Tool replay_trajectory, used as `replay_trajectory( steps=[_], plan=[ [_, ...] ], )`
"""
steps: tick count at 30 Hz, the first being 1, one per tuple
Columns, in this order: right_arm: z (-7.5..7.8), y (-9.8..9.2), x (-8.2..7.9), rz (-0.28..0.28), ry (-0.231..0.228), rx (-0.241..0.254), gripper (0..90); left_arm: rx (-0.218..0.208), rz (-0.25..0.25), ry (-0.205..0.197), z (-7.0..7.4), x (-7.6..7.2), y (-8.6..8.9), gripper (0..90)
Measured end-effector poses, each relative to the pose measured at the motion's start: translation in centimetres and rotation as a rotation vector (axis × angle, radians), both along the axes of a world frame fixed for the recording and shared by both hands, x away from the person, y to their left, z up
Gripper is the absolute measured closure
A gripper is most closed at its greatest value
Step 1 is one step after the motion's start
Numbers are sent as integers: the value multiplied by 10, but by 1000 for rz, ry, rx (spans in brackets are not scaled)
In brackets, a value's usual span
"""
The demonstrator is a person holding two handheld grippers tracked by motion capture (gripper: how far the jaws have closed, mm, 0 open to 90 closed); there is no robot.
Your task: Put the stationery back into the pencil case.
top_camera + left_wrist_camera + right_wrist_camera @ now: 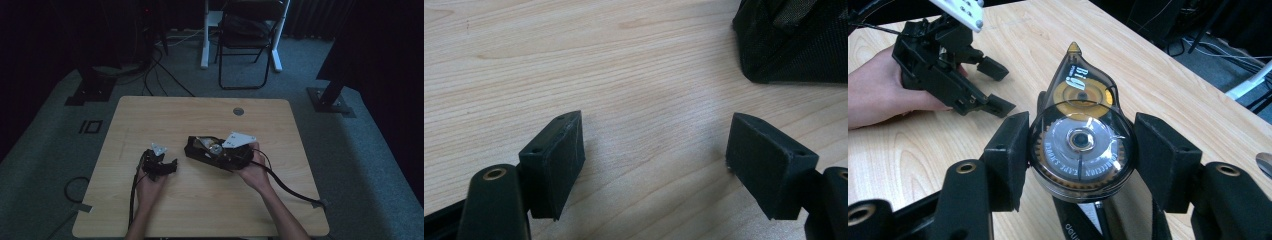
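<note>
Right hand-held gripper [1080,150] grasps the tape dispenser [1080,135]; left hand-held gripper [656,160] released over bare table [574,60].

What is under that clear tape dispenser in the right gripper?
Beneath the correction tape dispenser, held between the right gripper pads, lies a black pouch with a pen inside; the rest is hidden.

I see my left tongs [172,164] on the near-left tabletop [200,210], in my left hand [150,187]. My right tongs [192,148] lie mid-tabletop, pointing left, held by my right hand [255,172], just over a black pouch [210,152]. A folding chair [247,40] stands far beyond.
</note>
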State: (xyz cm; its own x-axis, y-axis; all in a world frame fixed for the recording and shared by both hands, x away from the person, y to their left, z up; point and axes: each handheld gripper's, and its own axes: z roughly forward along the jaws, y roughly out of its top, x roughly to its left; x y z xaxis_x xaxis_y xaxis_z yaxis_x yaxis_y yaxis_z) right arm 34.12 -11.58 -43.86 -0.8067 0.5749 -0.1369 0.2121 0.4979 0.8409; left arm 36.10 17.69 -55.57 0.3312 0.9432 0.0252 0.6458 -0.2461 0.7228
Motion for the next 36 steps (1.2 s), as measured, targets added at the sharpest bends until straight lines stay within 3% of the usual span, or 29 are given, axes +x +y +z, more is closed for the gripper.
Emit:
replay_trajectory(
  steps=[36],
  plan=[
    [5,1,24,-17,-7,-12,416,-5,4,-4,0,0,0,237]
  ],
)
